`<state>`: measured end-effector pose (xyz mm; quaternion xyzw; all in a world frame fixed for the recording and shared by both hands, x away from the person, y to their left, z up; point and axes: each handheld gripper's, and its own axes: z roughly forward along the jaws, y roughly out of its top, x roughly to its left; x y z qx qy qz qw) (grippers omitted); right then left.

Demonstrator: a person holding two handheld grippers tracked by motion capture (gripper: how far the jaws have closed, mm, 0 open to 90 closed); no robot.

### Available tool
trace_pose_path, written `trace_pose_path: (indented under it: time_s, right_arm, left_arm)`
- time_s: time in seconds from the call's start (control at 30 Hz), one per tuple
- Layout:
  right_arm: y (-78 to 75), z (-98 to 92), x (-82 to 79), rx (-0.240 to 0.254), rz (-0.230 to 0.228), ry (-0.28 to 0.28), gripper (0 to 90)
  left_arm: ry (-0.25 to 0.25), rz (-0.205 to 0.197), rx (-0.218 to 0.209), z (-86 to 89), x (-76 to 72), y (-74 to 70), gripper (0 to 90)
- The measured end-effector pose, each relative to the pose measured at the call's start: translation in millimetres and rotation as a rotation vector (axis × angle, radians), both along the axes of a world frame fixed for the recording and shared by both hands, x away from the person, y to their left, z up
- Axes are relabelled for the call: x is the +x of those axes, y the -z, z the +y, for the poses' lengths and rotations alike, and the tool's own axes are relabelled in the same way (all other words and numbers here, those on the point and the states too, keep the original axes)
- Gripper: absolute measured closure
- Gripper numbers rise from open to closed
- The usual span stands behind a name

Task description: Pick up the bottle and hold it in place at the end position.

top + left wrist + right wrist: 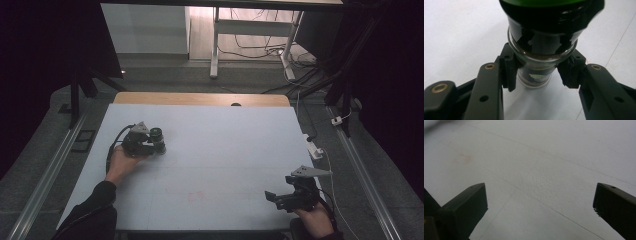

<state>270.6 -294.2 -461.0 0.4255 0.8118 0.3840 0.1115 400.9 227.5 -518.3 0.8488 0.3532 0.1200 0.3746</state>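
One glass jar [536,75] with one dark lid [549,15], one white table [225,150]. Two grippers: left gripper [150,142], right gripper [282,199]. Two hands: left hand [122,162], right hand [315,220]. One faint pink mark [196,196] on the table.

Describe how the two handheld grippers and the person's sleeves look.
Both grippers are black. The left gripper and the right gripper each carry a grey three-cornered plate on top and trail a dark cable. Brass-coloured rivets dot the left gripper's arms. Its black pads are blocky. The left sleeve is dark.
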Motion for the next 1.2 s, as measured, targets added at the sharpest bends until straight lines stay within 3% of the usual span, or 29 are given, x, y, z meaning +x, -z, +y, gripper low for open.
trace_pose_path:
  time_s: [0.17,0.33,0.77,1.2]
  right_arm:
    - [-0.1,-0.1,-0.1,0.0,-0.001,0.001,0.0]
    - [0.0,-0.1,0.0,0.0,0.0,0.002,0.0]
    - [0.1,-0.2,0.4,-0.002,0.004,0.009,0.0]
    - [0.0,-0.4,0.4,0.001,0.007,0.012,0.0]
  left_arm:
    - [-0.015,0.0,0.014,-4.6,-1.2,-4.3,53.5]
    - [-0.008,-0.01,-0.019,-11.9,-2.6,-14.5,53.6]
    - [0.051,-0.015,-0.012,-51.7,-3.1,-35.6,53.6]
    - [0.077,0.003,-0.041,-97.4,6.2,-45.2,53.6]
